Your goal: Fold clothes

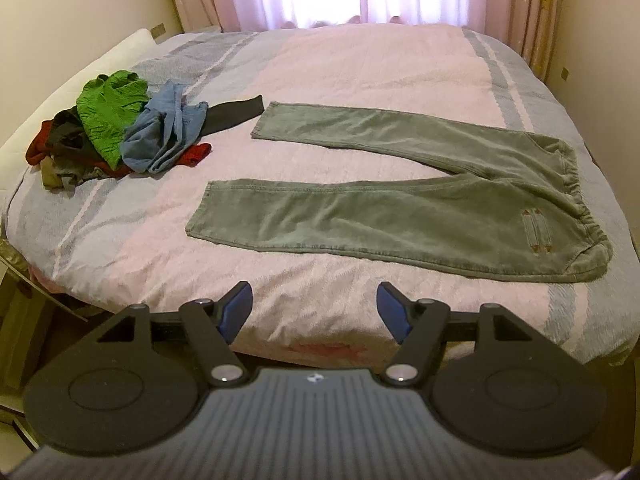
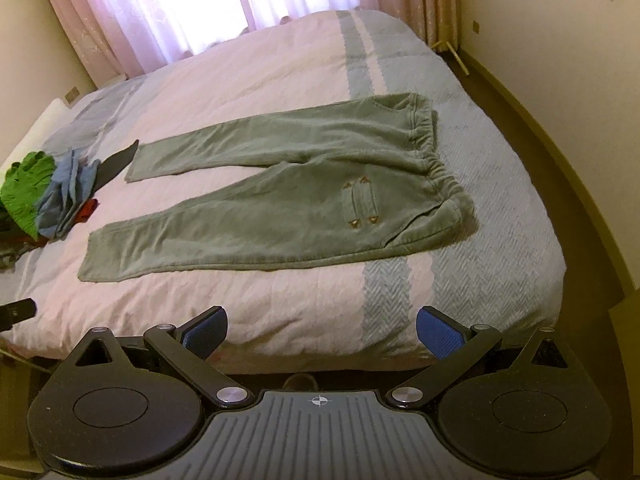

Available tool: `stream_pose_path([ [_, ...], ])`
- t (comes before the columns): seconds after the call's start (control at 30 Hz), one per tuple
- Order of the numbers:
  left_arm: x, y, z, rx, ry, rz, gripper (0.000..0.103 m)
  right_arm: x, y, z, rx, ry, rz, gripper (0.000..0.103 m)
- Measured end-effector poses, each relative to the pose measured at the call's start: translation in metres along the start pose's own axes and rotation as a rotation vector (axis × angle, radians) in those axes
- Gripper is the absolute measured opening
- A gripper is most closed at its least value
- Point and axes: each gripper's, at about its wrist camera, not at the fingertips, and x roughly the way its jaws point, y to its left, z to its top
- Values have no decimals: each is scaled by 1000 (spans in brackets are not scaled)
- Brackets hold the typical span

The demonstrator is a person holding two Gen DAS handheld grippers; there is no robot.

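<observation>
Green trousers, one pair, spread flat on one pink-and-grey bed, two legs apart, waistband at right. One heap of crumpled clothes at far left. Two claws over near bed edge: left claw and right claw, both spread wide, gripping nothing.

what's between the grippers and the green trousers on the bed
Nothing visible. Only bare bedspread lies between the open left gripper, the open right gripper and the green trousers; the clothes pile sits off to the left.
</observation>
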Motion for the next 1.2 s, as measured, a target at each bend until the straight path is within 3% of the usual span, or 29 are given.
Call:
stream_pose_path([
  [0.8,-3,-30,-13,38,35,-32,65,-4,-11,-4,10,23,-37,103],
  [1.2,14,-41,1,65,46,-60,65,8,-3,18,-20,24,-112,103],
])
